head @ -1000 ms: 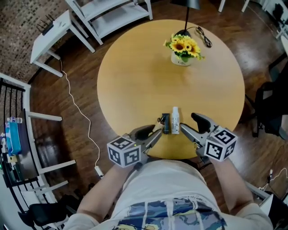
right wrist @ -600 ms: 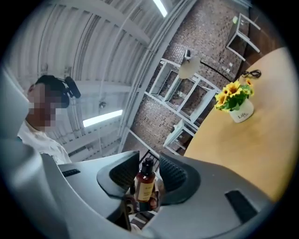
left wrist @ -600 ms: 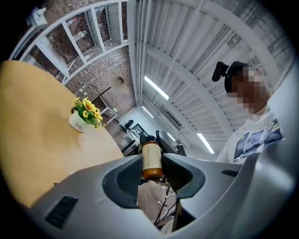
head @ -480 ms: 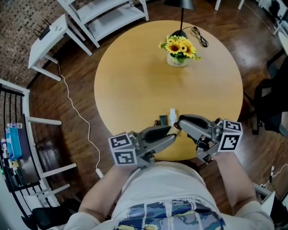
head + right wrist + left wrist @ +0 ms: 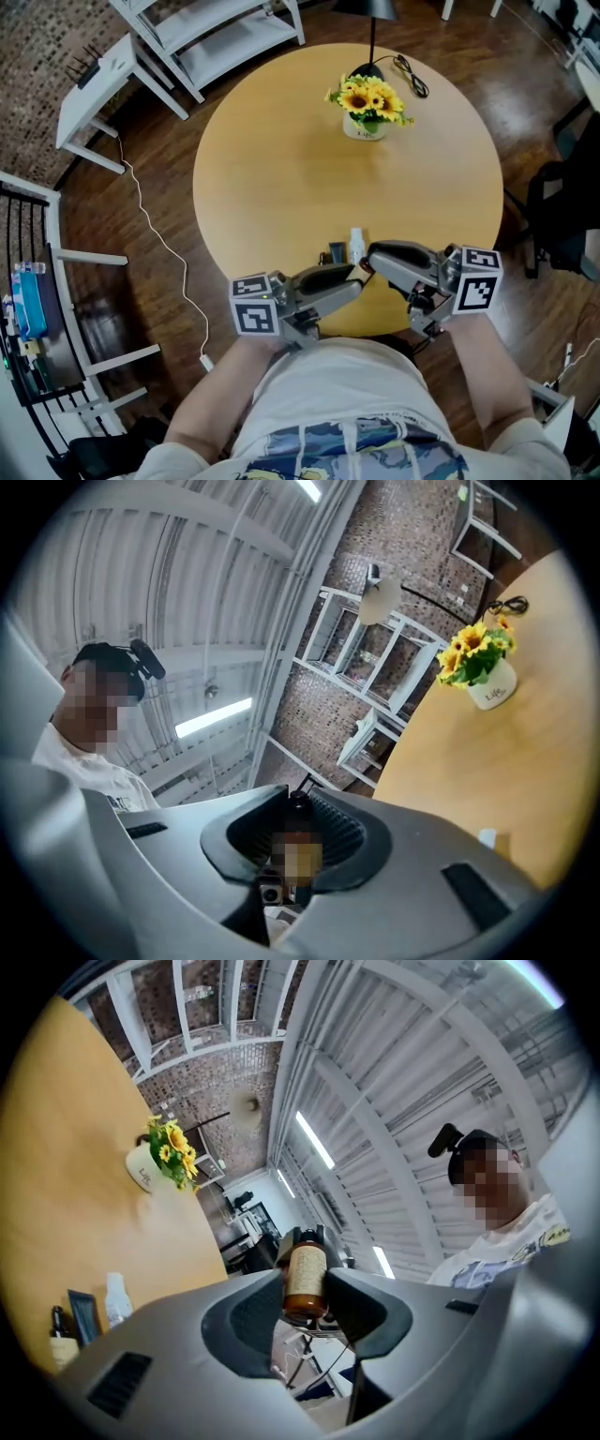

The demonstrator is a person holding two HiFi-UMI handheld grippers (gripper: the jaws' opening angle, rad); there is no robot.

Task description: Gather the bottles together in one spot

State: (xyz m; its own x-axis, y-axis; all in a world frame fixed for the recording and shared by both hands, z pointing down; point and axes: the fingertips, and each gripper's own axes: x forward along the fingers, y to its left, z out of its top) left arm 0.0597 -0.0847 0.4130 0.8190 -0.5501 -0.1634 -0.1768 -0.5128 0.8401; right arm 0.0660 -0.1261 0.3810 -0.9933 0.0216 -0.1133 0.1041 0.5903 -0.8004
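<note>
A small amber bottle [image 5: 305, 1277] with a pale label stands cap up between both grippers' tips, just above the near edge of the round wooden table [image 5: 281, 169]. My left gripper [image 5: 354, 276] is shut on it; both jaws press its sides. My right gripper [image 5: 373, 259] faces the left one, and its jaws have just been closing on the same bottle [image 5: 296, 829]. On the table just beyond stand a white bottle [image 5: 355, 246], a dark tube [image 5: 336, 253] and a tiny brown bottle [image 5: 62, 1333], close together.
A white pot of sunflowers [image 5: 364, 122] stands at the table's far side beside a black lamp base and cord [image 5: 394, 67]. White shelving [image 5: 206, 37] and a white cable [image 5: 159, 244] lie to the left, a dark chair [image 5: 562, 225] to the right.
Both grippers rose from the table and turned level to face each other. The right jaws went from wide open to shut, and the tips now meet over the near edge.
</note>
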